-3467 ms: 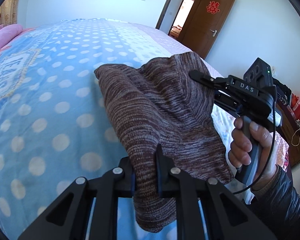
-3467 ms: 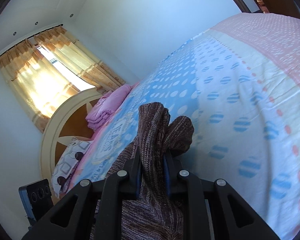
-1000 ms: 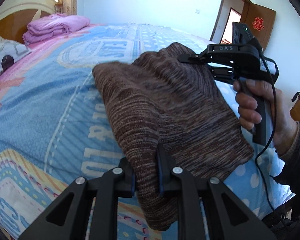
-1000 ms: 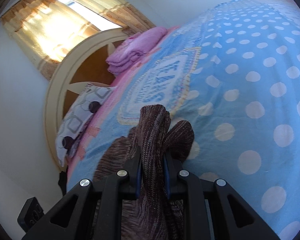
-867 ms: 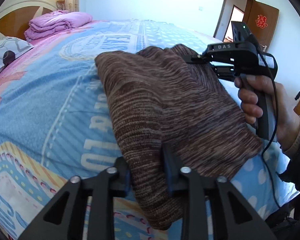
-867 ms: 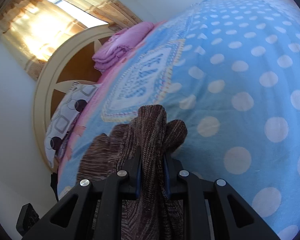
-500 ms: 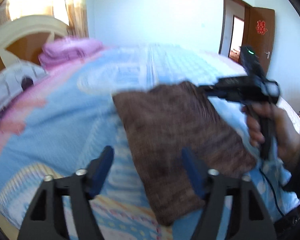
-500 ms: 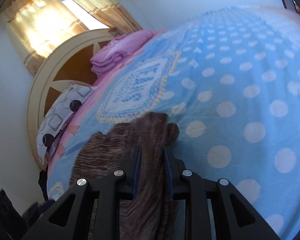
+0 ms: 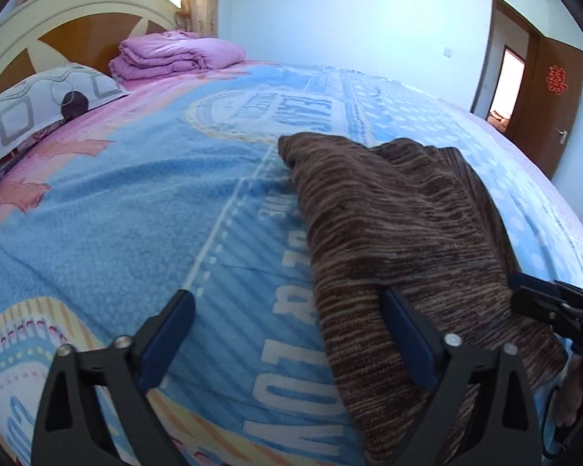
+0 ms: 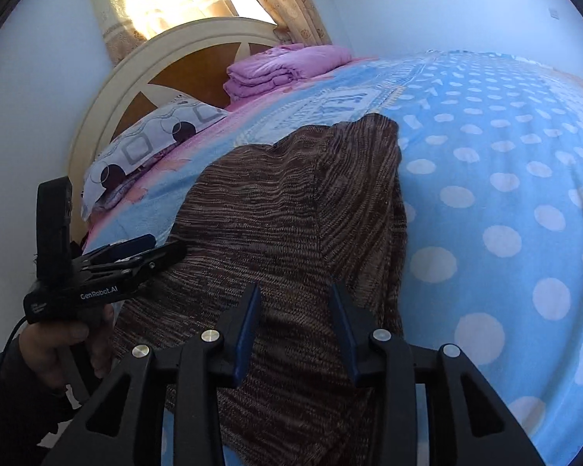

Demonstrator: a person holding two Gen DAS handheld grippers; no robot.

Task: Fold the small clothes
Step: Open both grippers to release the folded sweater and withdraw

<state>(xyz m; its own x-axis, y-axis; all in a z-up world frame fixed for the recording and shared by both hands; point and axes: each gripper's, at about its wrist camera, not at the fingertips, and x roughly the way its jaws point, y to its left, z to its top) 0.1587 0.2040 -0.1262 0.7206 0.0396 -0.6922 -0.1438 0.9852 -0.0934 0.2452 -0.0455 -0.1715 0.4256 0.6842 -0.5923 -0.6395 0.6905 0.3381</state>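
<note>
Both tools point(image 9: 287, 334) point(image 10: 295, 326) now open, sweater point(image 9: 400, 240) released.

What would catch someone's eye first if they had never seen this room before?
Probably the brown knit garment, lying folded on the blue dotted blanket near the bed's edge, with both the left gripper and right gripper open around it. After that, the folded purple quilt by the round headboard.

Bed point(image 9: 136, 209) is covered by blue dotted blanket point(image 10: 505, 178); brown knit garment point(image 9: 400, 233) is laid flat on it, pink folded quilt point(image 9: 175, 56) and pillow point(image 9: 39, 108) at headboard.
</note>
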